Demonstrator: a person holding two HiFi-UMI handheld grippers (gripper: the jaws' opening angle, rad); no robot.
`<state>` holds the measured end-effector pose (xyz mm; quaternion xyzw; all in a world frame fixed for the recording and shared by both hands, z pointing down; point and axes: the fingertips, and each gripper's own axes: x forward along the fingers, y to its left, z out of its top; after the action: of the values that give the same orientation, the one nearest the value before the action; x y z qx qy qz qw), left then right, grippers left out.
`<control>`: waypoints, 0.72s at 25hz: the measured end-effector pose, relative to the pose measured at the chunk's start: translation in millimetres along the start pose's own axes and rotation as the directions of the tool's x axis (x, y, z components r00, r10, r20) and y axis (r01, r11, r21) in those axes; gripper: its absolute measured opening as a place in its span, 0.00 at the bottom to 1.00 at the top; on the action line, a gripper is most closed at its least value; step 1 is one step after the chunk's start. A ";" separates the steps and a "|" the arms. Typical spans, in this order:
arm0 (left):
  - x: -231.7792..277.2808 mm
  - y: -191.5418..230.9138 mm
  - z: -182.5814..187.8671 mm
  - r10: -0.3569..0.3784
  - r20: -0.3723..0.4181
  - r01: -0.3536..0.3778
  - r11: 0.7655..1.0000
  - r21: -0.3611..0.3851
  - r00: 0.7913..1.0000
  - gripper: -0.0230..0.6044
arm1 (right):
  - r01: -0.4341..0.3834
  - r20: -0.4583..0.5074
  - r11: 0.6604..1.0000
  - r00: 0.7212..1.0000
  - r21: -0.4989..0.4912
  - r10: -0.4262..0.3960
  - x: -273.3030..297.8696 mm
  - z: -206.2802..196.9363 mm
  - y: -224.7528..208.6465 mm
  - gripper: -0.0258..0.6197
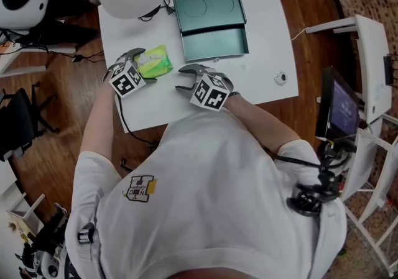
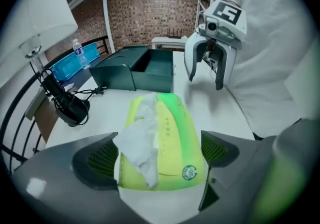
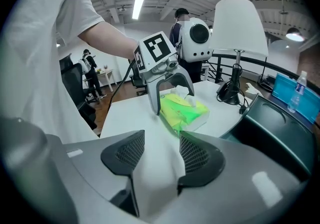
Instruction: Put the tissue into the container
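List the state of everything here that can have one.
Container: lid open, nothing inside.
Tissue pack: lying on the table, one tissue poking out of its top.
Left tongs: open, pack between the jaws.
Right tongs: open, nothing between the jaws.

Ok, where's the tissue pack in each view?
Head view: tissue pack left of centre, left of the green container.
Left gripper view: tissue pack lower centre, between its jaws.
Right gripper view: tissue pack centre, beyond its jaws.
Shared landmark: green container.
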<state>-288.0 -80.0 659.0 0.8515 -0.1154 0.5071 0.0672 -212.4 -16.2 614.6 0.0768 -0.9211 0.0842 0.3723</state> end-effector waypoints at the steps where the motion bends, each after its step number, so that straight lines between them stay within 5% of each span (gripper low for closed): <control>1: 1.4 2.9 -3.0 0.017 -0.014 -0.017 1.000 0.011 1.000 0.86 | 0.001 -0.003 1.000 1.000 0.002 -0.001 0.0 -0.6 -0.4 0.37; 6: 4.1 7.9 -5.2 0.061 -0.014 -0.061 0.998 0.005 0.998 0.66 | 0.003 -0.009 1.000 1.000 0.008 -0.003 -1.0 -4.2 -1.7 0.37; 18: -6.4 5.5 0.3 0.115 0.001 -0.115 0.993 -0.023 0.993 0.58 | 0.011 0.006 1.000 1.000 -0.003 -0.011 -10.6 -5.8 0.1 0.35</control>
<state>-292.1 -84.5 653.3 0.8431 -0.1699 0.5080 0.0476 -201.0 -14.1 611.3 0.0815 -0.9219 0.0803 0.3701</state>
